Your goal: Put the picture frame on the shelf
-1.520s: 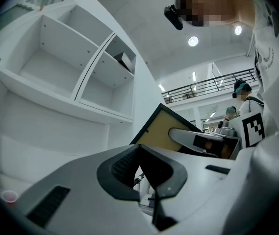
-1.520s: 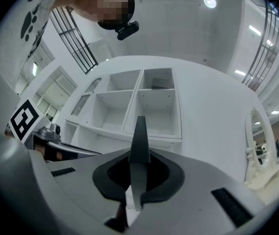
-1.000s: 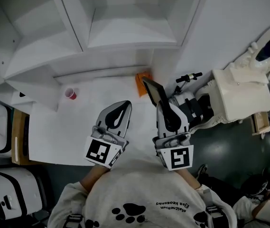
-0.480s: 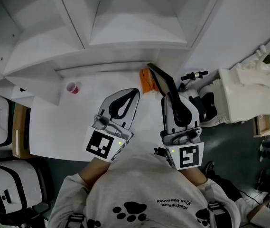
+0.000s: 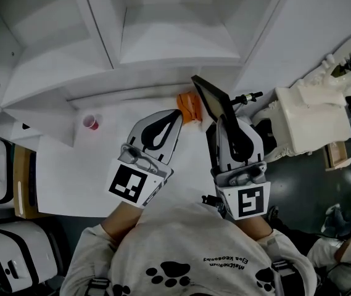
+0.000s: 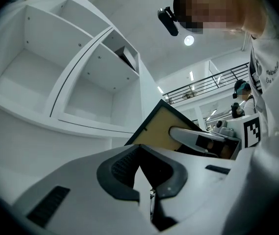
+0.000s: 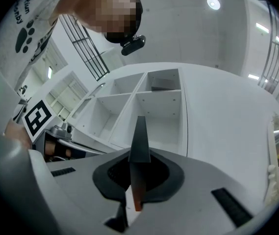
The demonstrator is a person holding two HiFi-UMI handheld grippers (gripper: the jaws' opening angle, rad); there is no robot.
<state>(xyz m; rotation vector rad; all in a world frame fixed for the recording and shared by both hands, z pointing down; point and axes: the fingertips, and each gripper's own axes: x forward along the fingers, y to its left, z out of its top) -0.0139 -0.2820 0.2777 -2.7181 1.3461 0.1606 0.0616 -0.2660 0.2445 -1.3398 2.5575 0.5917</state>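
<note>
While the fingers (image 7: 171,177) of the right gripper (image 7: 137,180) are clamped on the lower edge of the picture frame (image 5: 212,97), which hangs tilted in the air over the back right corner of the white table (image 5: 95,171) and not yet on the shelf (image 5: 175,36), the left gripper (image 5: 163,127) beside it has its fingers pressed together on nothing. A small red cup (image 5: 90,123) stands near the table's back edge at the left, and an orange thing (image 5: 188,106) lies at that edge just beside the frame. Beyond the table's right edge, a bulky white machine (image 5: 314,119) stands on the dark floor (image 5: 323,193).
</note>
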